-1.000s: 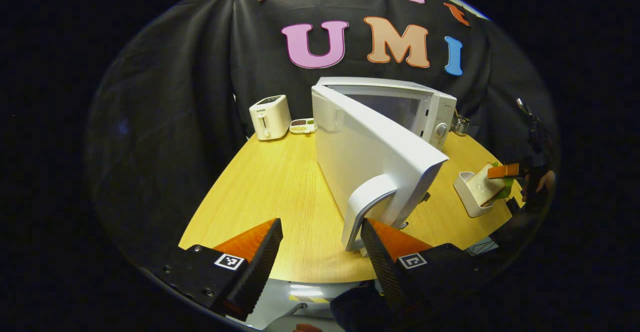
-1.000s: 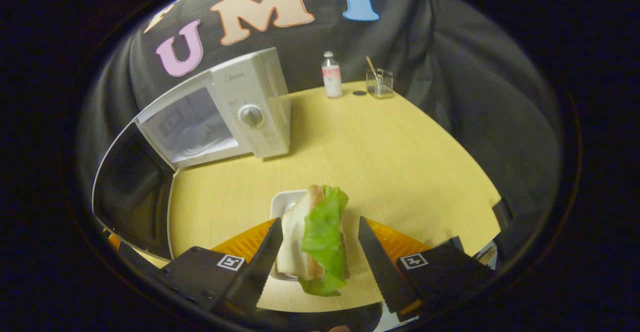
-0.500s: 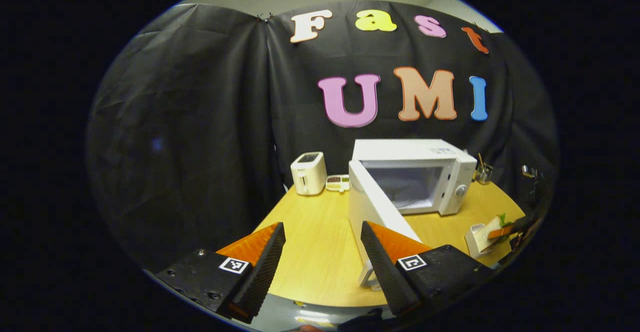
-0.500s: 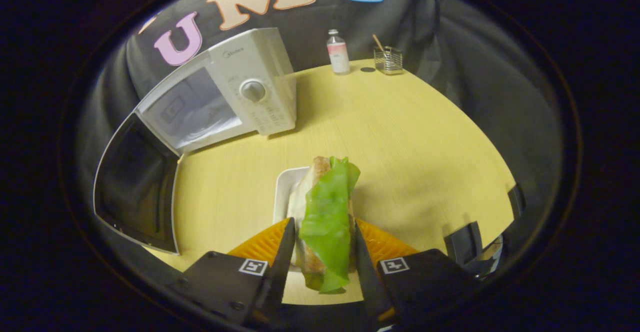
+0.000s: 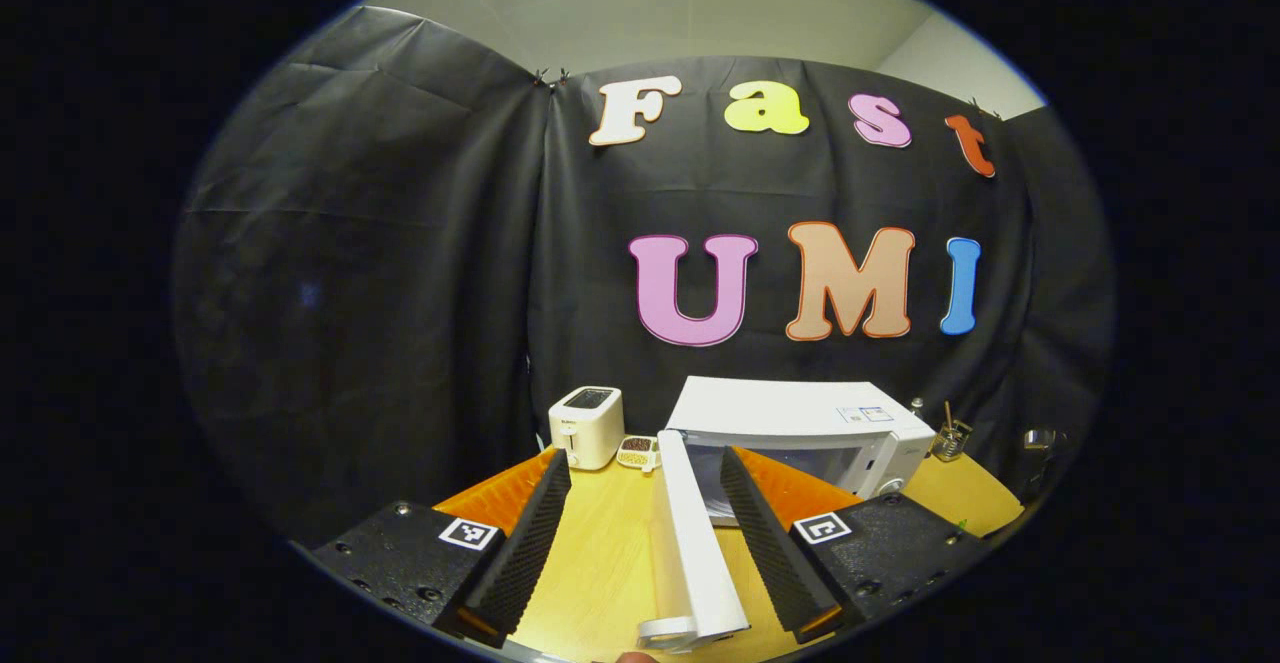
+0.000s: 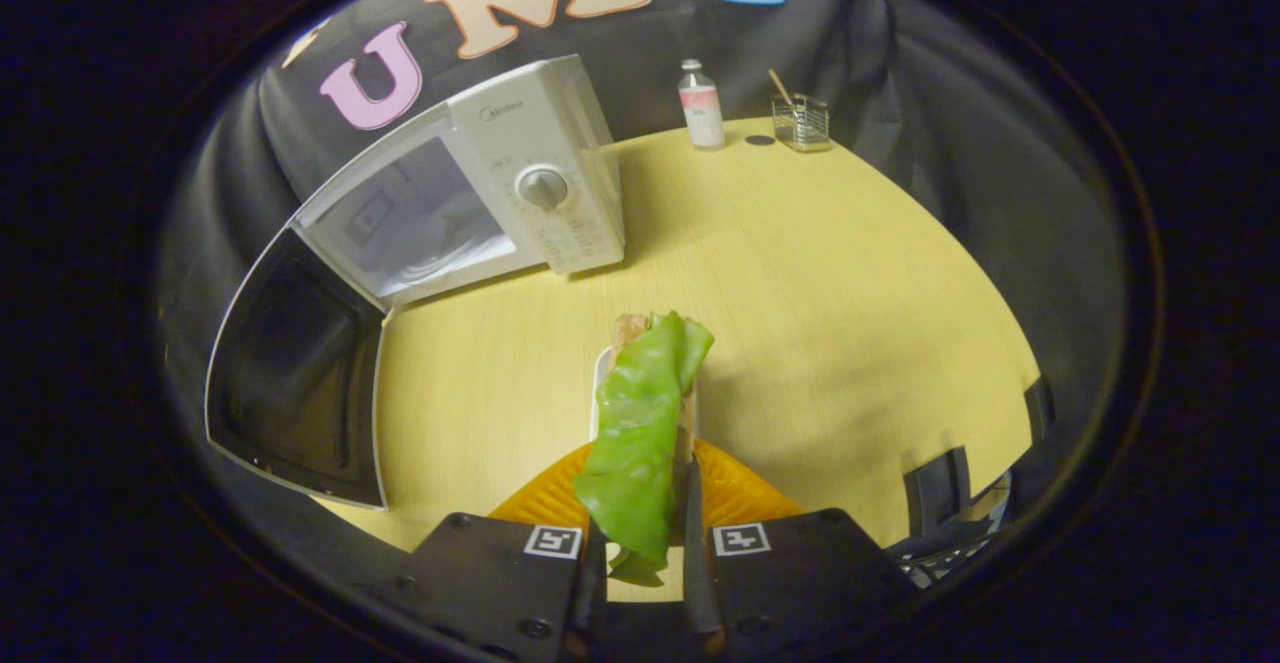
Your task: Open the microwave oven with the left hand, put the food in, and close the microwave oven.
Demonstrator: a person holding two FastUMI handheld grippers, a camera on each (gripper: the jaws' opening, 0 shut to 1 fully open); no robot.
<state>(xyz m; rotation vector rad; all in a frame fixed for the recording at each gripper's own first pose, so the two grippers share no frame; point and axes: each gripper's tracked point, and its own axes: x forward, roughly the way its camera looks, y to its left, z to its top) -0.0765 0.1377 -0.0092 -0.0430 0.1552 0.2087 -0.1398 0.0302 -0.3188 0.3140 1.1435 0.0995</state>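
Microwave oven: the white microwave oven (image 6: 470, 193) stands toward the back edge of the wooden table (image 6: 820, 273), left of the middle in the right gripper view, its dial panel on its right side. In the left gripper view it sits beyond the fingers, behind its own door.
Door: the door (image 6: 290, 383) is swung wide open to the left, its dark inner face turned toward the right gripper's camera; the cavity behind it is lit and bare. In the left gripper view the door (image 5: 690, 553) runs edge-on toward the camera between the two fingers, touching neither.
Food: a sandwich (image 6: 645, 413) with a big green lettuce leaf over bread, standing on edge in front of the microwave oven, near the middle of the table toward the front edge.
Tray: a small white tray (image 6: 600, 393) shows just behind the sandwich's left side; whether the sandwich touches it I cannot tell.
Right gripper: the right gripper (image 6: 640, 543) has both fingers pressed in against the lower part of the sandwich, one on each side, gripping it.
Left gripper: the left gripper (image 5: 640, 533) is held with its fingers spread apart, nothing between the pads but the door's edge farther off.
Toaster: a white toaster (image 5: 586, 427) at the back left corner of the table.
Dish: a small dish (image 5: 638, 453) just right of the toaster.
Bottle: a small bottle (image 6: 701, 105) with a pink label at the back edge, right of the microwave oven.
Wire holder: a wire holder (image 6: 801, 121) with a stick in it, just right of the bottle.
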